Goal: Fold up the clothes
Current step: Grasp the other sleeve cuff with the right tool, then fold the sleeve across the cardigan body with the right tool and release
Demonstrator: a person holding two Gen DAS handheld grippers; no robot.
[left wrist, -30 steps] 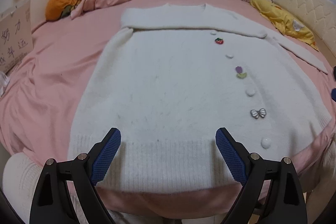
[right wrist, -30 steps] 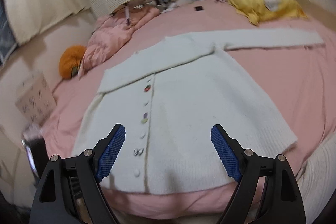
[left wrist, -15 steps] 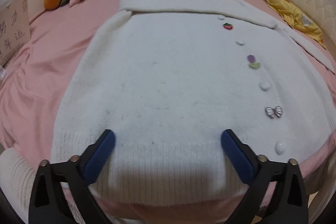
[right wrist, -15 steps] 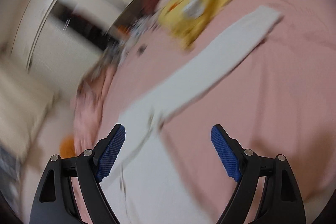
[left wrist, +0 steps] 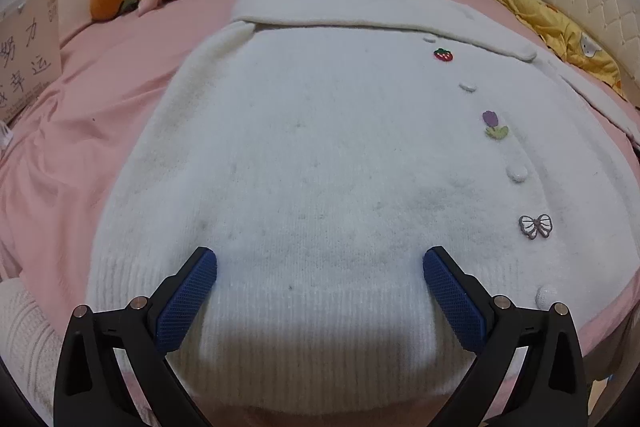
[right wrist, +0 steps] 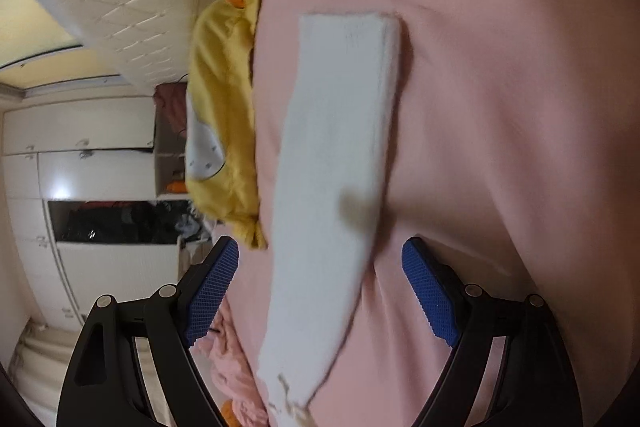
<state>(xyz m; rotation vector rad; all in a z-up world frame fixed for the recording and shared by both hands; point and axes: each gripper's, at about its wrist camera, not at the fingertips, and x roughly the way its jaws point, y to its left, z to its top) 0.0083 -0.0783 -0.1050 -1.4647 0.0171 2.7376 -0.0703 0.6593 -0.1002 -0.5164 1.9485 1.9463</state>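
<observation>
Folding is at the sleeve stage: the white cardigan (left wrist: 320,155) lies flat on the pink bed (left wrist: 80,131), one sleeve (right wrist: 336,167) stretched sideways. The right gripper (right wrist: 320,267) straddles that sleeve, fingers apart and empty; the left gripper (left wrist: 320,267) hovers spread over the hem. Next, the right must likely pinch the sleeve and carry it across the body.

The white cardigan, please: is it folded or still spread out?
Mostly spread: the cardigan lies flat on the bed, one sleeve folded across its chest.

White cardigan (left wrist: 320,155); pink bedsheet (left wrist: 100,99); yellow garment (right wrist: 224,107); blue-padded jaws.
</observation>
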